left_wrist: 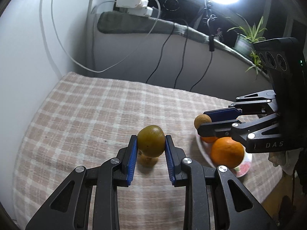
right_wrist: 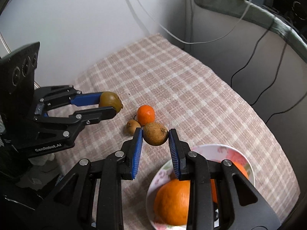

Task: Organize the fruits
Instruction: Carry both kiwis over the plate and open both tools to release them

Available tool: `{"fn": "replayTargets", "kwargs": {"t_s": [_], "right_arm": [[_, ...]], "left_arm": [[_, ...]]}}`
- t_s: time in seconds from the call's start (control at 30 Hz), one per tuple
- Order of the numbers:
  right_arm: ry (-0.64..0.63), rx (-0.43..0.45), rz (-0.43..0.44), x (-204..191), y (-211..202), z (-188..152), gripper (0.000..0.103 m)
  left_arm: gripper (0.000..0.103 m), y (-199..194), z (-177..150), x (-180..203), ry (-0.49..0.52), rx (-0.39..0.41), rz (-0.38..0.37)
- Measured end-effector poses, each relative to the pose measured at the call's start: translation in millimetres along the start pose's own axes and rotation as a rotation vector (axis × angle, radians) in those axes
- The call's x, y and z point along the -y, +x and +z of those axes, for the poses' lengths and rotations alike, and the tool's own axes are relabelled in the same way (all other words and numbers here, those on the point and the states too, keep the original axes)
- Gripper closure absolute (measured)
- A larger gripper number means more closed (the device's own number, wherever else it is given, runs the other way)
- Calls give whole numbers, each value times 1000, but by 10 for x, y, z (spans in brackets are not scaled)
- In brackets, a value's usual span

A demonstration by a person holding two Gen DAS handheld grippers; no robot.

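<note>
With my left claw (left_wrist: pixel 151 143) clenched on one kiwi (left_wrist: pixel 151 140) and my right claw (right_wrist: pixel 155 137) on another kiwi (right_wrist: pixel 155 133), both lifted over the checked counter (right_wrist: pixel 172 80), oranges (right_wrist: pixel 171 205) already fill the plate (right_wrist: pixel 247 164) at 5 o'clock, while a tangerine (right_wrist: pixel 145 114) and third kiwi (right_wrist: pixel 132 126) remain at 11.

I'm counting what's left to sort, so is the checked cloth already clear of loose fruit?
No, in the right wrist view a small orange and a kiwi lie on the checked cloth, outside the plate.
</note>
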State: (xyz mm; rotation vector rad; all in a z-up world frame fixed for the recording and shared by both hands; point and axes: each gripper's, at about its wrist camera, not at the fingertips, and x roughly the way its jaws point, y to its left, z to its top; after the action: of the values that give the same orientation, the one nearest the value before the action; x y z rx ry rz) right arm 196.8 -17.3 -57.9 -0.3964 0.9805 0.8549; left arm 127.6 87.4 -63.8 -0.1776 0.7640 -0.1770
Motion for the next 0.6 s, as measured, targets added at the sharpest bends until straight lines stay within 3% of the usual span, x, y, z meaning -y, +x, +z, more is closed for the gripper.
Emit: {"fn": "replayTargets", "kwargs": {"t_s": [0.6], "right_arm": [[124,170,-31,280,-706,-569,74]], "left_arm": [[77,-191,-11,611,73,51,-81]]}}
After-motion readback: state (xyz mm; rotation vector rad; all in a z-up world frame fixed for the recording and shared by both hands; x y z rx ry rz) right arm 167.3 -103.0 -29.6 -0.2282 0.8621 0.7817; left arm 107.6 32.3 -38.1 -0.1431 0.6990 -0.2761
